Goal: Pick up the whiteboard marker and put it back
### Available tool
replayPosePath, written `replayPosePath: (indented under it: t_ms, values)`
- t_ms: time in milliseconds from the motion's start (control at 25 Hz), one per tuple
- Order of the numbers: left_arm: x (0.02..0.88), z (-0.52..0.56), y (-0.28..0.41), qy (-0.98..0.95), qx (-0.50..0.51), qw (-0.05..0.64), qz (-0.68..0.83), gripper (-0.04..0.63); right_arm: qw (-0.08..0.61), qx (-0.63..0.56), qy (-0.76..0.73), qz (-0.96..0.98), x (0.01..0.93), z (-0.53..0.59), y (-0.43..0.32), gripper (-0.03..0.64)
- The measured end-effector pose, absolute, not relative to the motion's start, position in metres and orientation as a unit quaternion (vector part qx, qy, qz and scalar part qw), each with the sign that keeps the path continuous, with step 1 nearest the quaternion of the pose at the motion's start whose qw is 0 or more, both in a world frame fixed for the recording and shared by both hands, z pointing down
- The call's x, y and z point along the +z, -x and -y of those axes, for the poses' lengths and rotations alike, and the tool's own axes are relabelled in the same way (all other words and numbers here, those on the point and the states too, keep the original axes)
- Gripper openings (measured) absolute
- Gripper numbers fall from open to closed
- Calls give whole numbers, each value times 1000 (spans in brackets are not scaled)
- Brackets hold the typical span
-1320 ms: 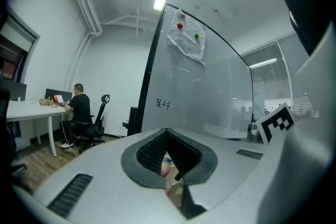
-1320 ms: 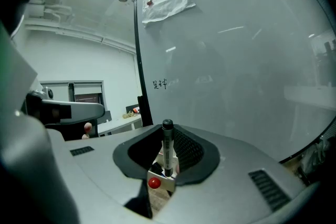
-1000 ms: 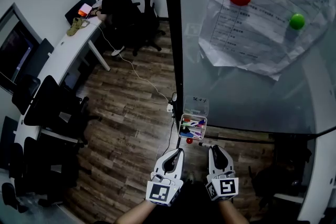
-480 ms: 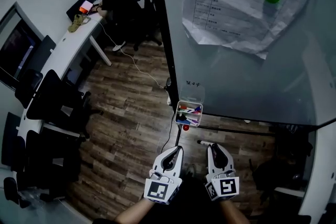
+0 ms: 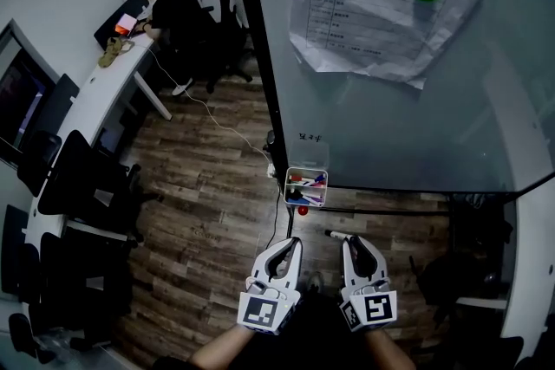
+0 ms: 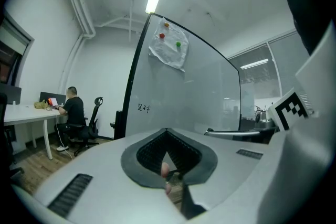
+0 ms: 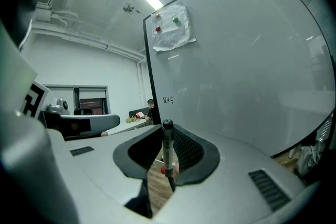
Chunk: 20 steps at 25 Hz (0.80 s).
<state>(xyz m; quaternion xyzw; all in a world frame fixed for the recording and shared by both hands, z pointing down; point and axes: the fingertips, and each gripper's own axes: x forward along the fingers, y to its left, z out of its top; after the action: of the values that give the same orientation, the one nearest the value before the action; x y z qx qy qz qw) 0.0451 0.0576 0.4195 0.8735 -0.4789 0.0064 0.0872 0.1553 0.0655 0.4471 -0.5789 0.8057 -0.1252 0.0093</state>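
- Right tongs (image 7: 168,136): part closed, clamping the marker (image 7: 167,150) crosswise.
- Left tongs (image 6: 167,135): shut, empty.
- Tray (image 5: 288,189): on the whiteboard (image 5: 416,126), well ahead of the marker, already crowded.
- Risk: the marker could pivot in the grip or catch the tray rim, then drop to the floor (image 5: 217,186).

Left claw (image 5: 293,247) closed, right claw (image 5: 351,243) pinching marker (image 7: 167,147), side by side

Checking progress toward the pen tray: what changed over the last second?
The pen tray and whiteboard slid up and left in the head view, as the camera shifted. Nothing was grasped or released. Unchanged: the right gripper still clamps the whiteboard marker, the left gripper stays shut and empty, both low in frame.
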Motion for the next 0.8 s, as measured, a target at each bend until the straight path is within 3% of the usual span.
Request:
replayPosePath:
  t_ms: [800]
  values:
    - [427, -59, -16, -890, 13, 91, 446, 8, 12, -120, 594, -795, 441, -72, -123, 77]
